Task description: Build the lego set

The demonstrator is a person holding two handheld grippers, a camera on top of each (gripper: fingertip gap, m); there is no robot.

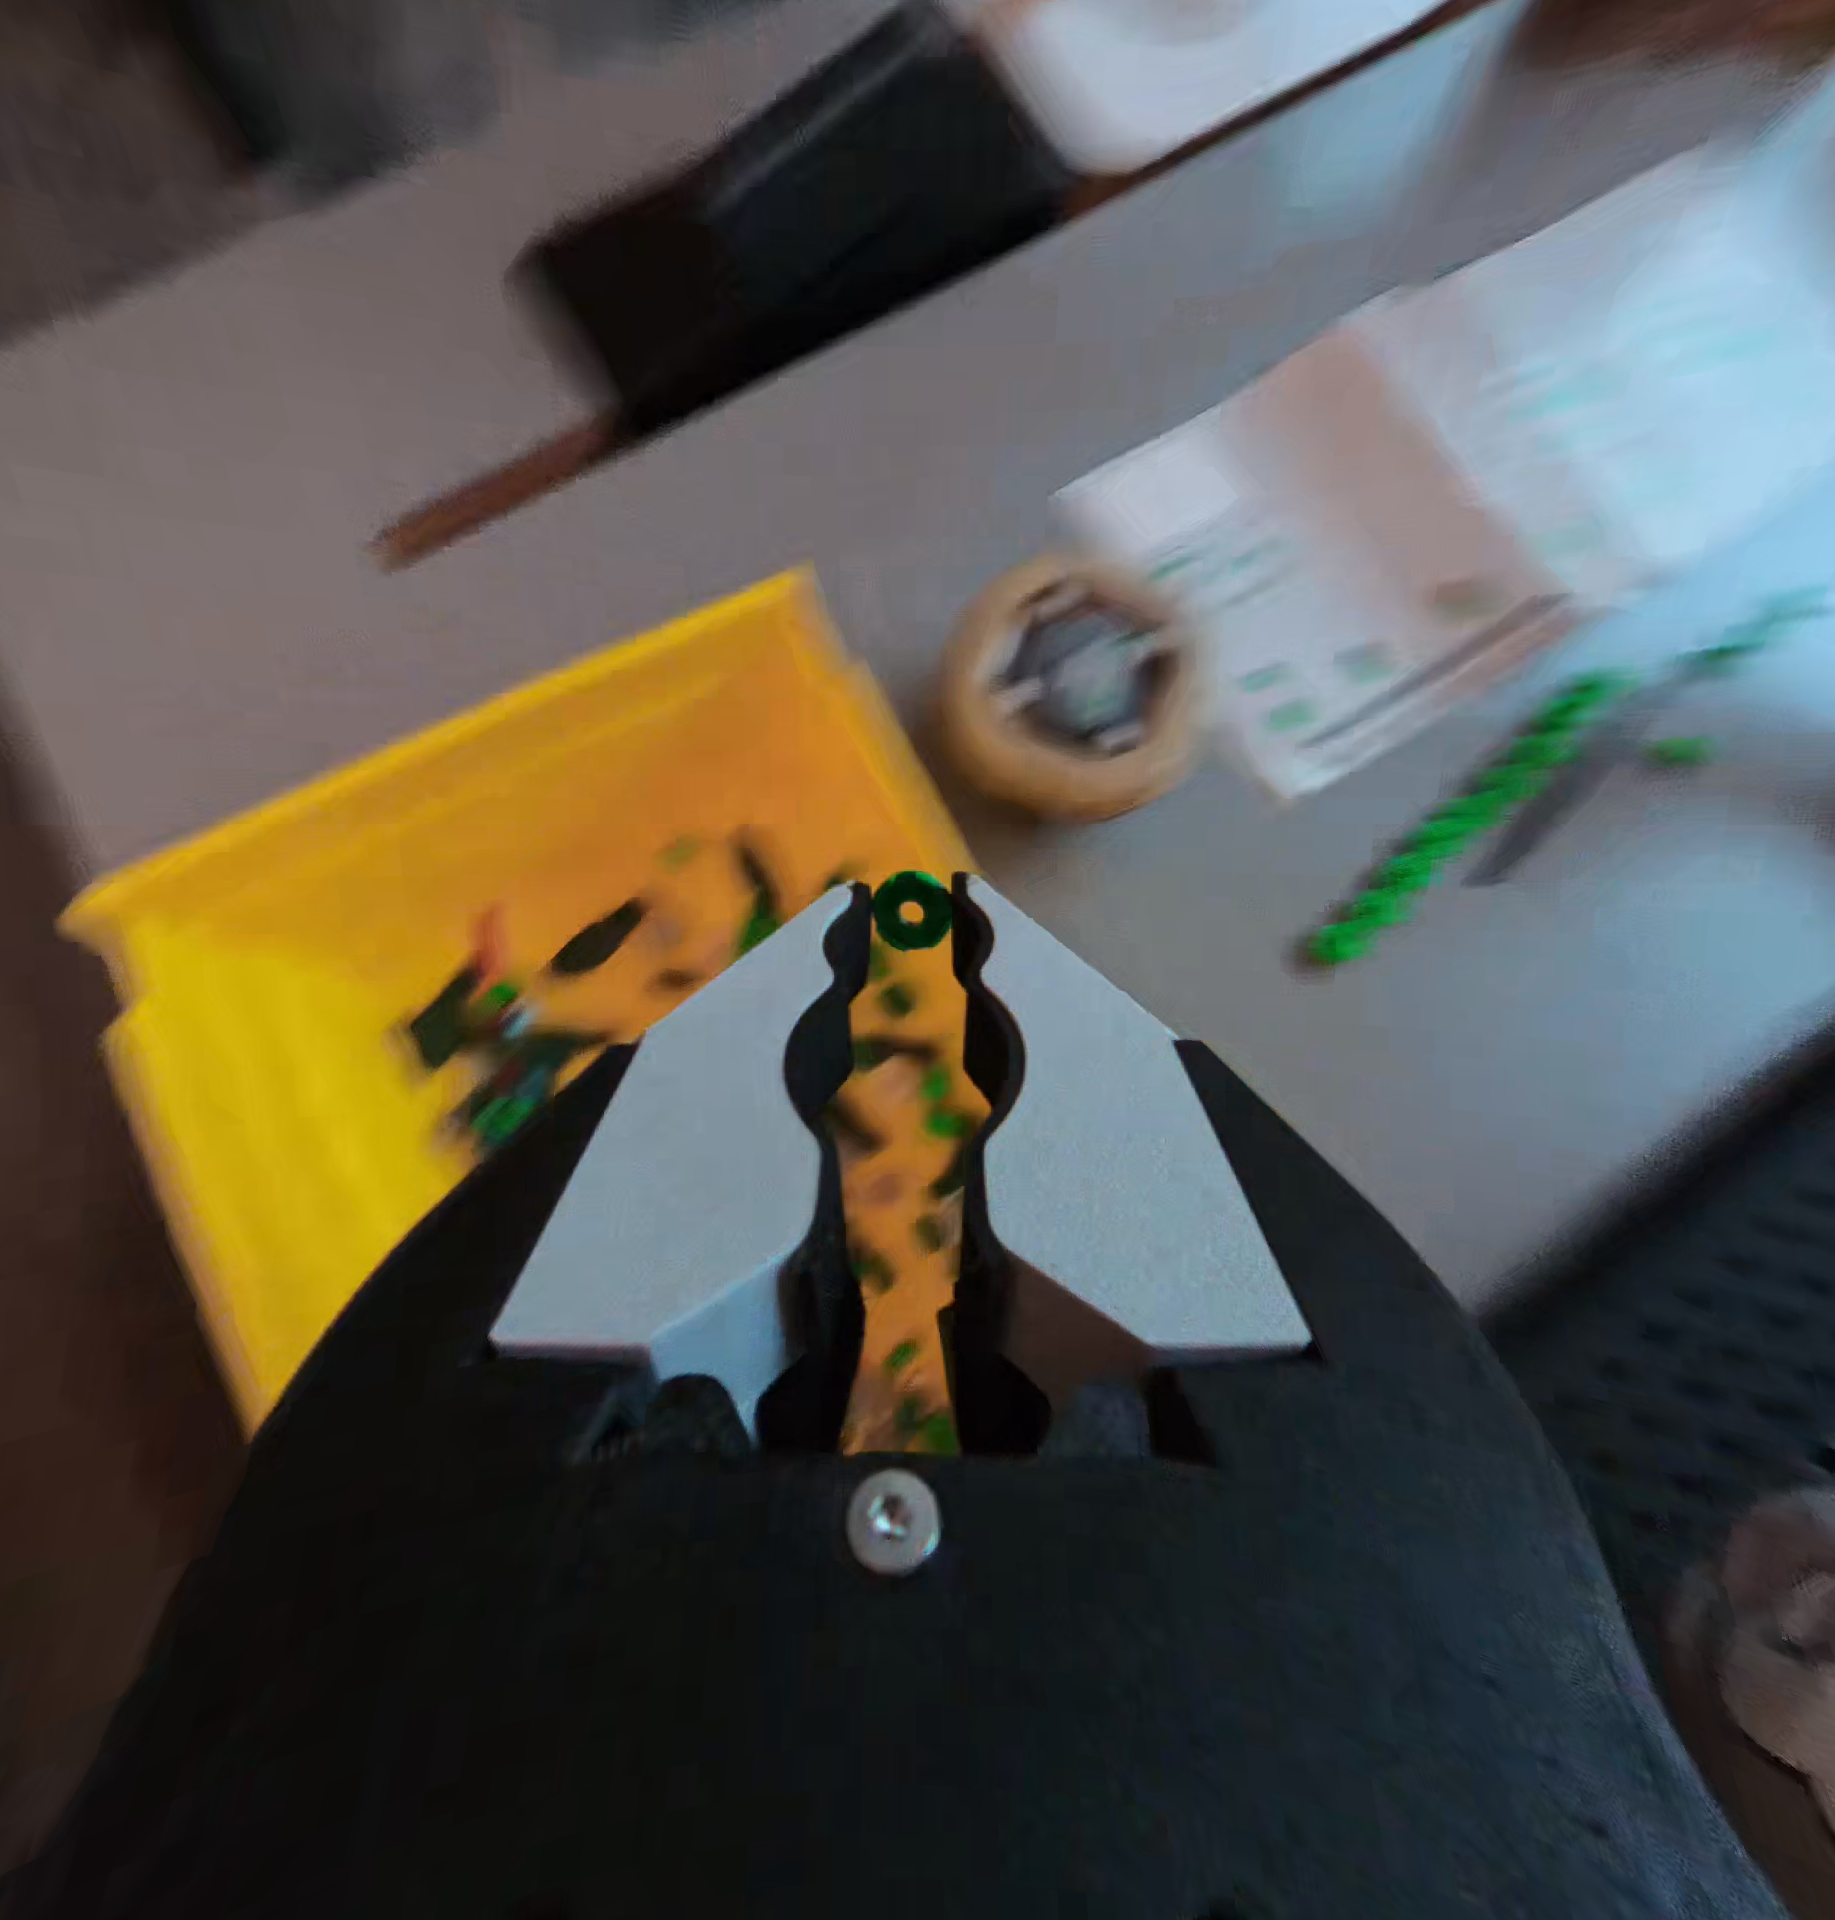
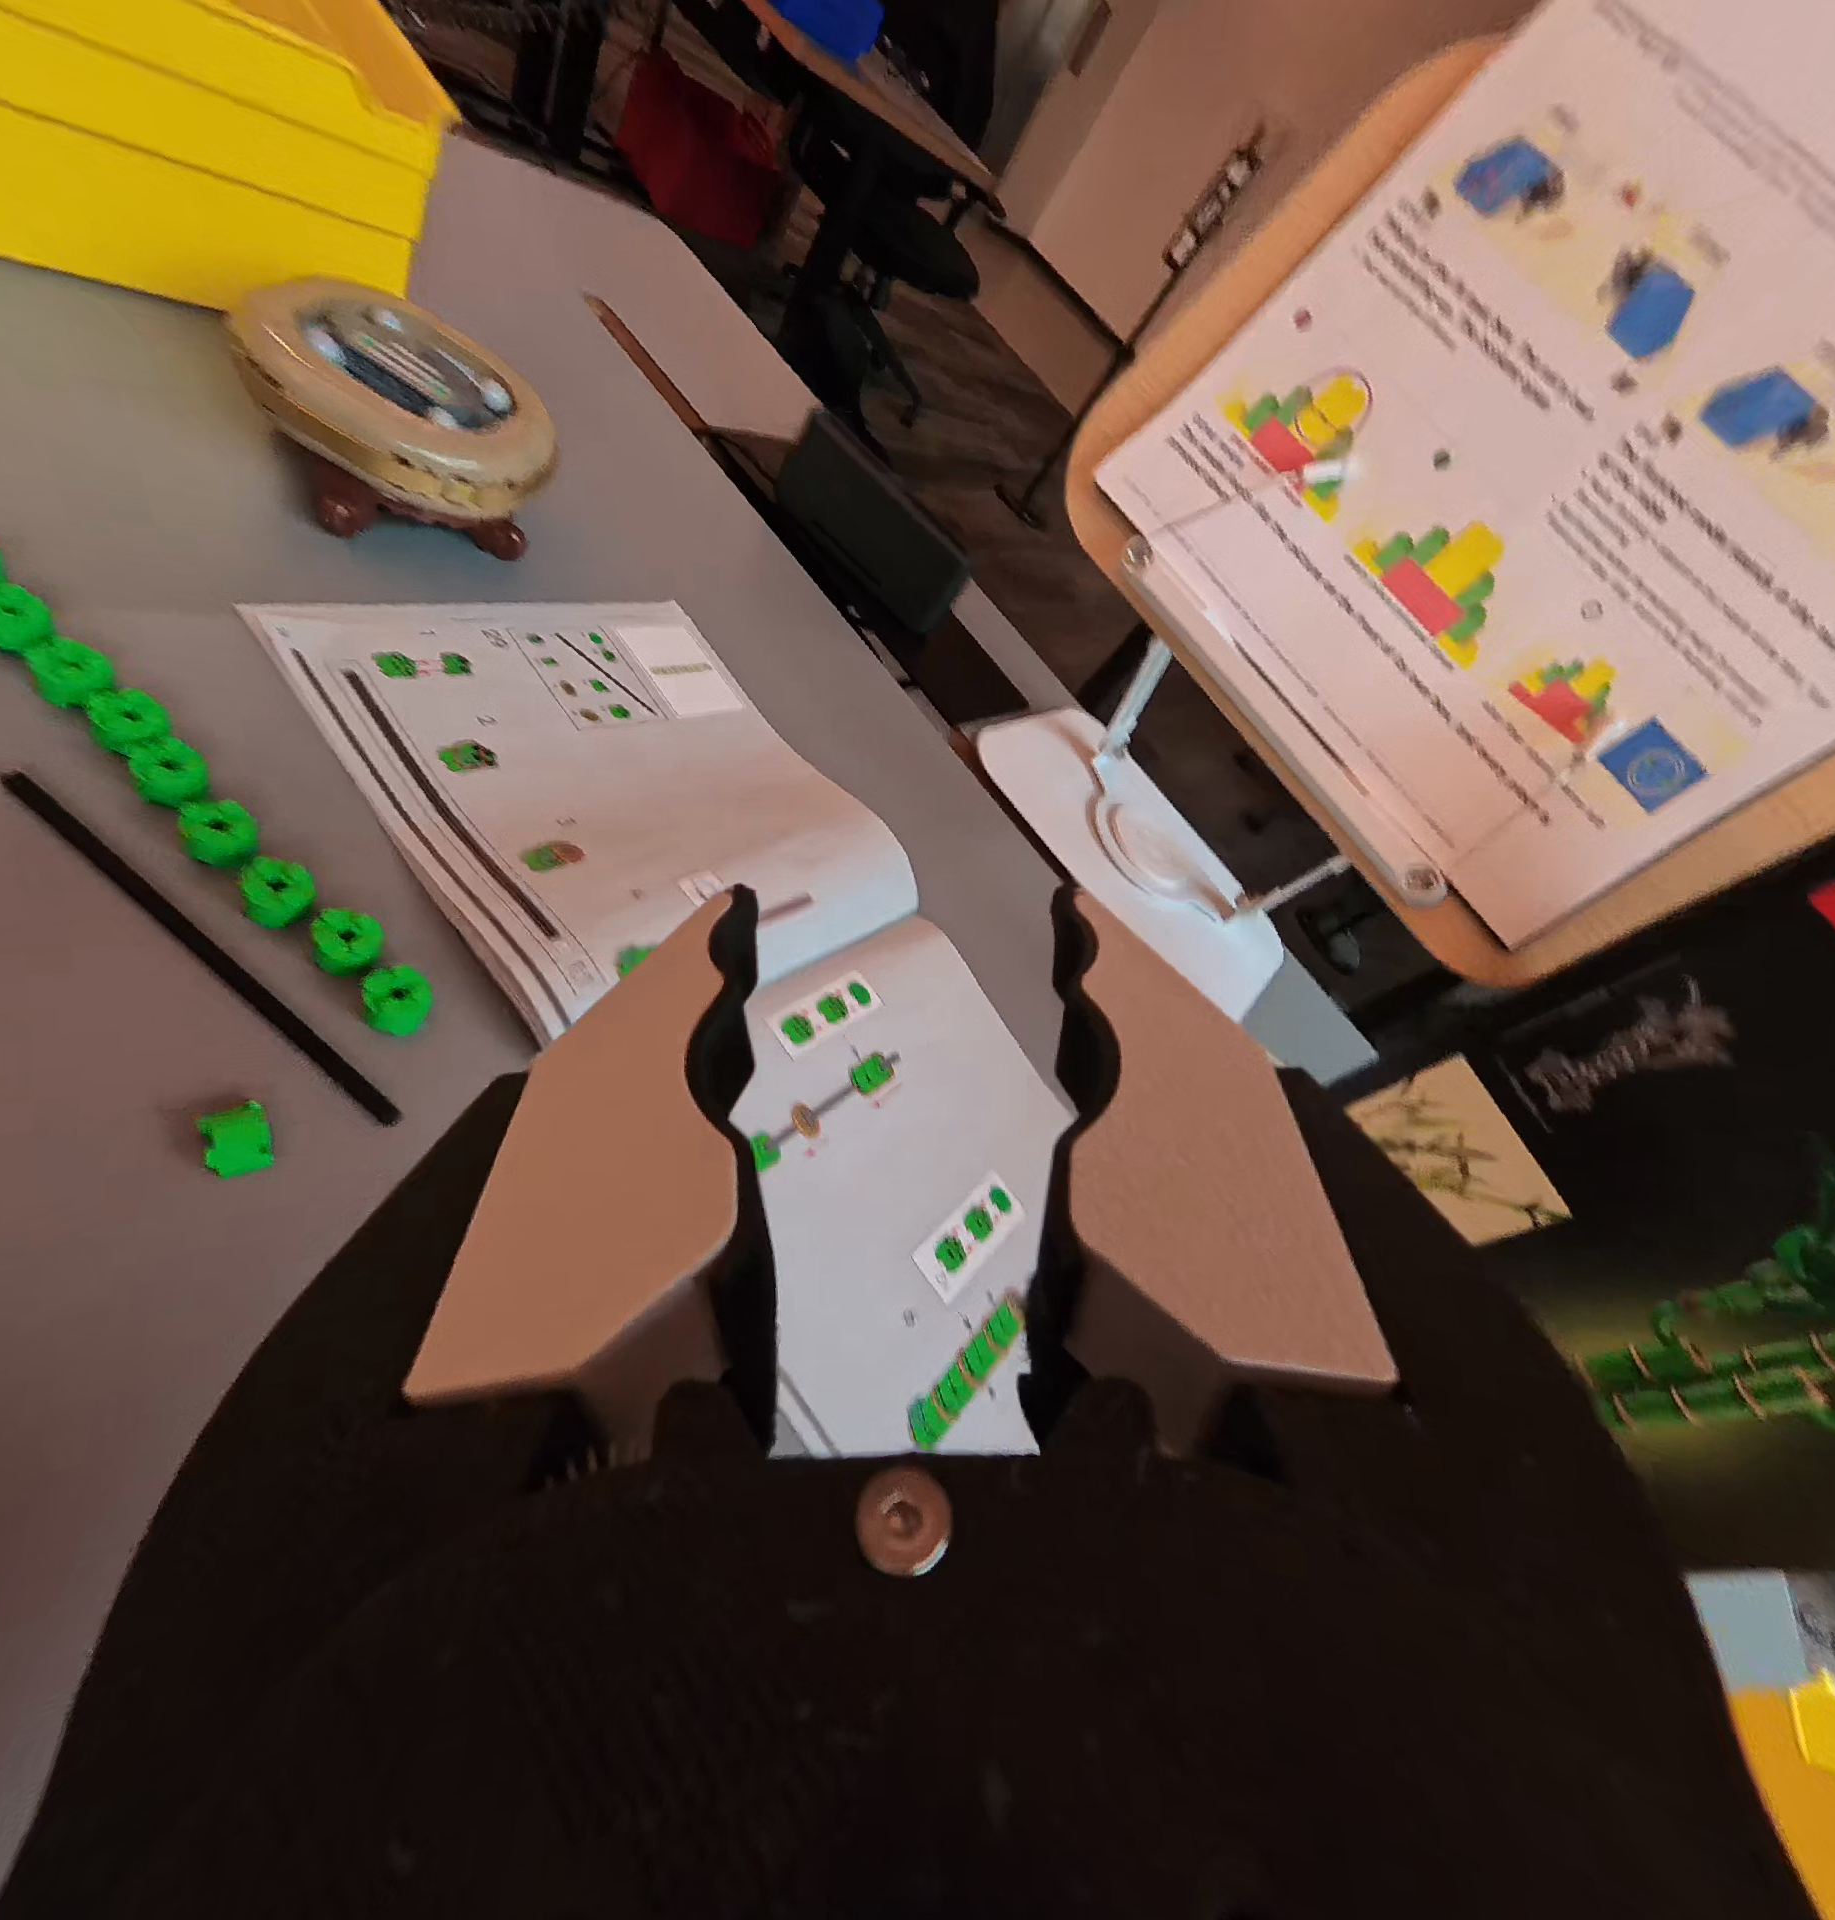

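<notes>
Our left gripper (image 1: pixel 911 914) pinches a small green ring piece (image 1: pixel 910 912) at its fingertips, above the yellow bin (image 1: pixel 269 1018). Our right gripper (image 2: pixel 902 935) gapes wide and empty over the instruction booklet (image 2: pixel 601 769); leftward lie the green pieces (image 2: pixel 217 831) and black rod (image 2: pixel 196 945).

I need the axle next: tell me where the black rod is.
In the right wrist view, the black rod lies on the table's left, beside the green ring row.

Print on open instruction booklet (image 2: pixel 622 790), clipboard sheet (image 2: pixel 1515 499) and dark box (image 2: pixel 1640 1195): too blurred to read.
</notes>
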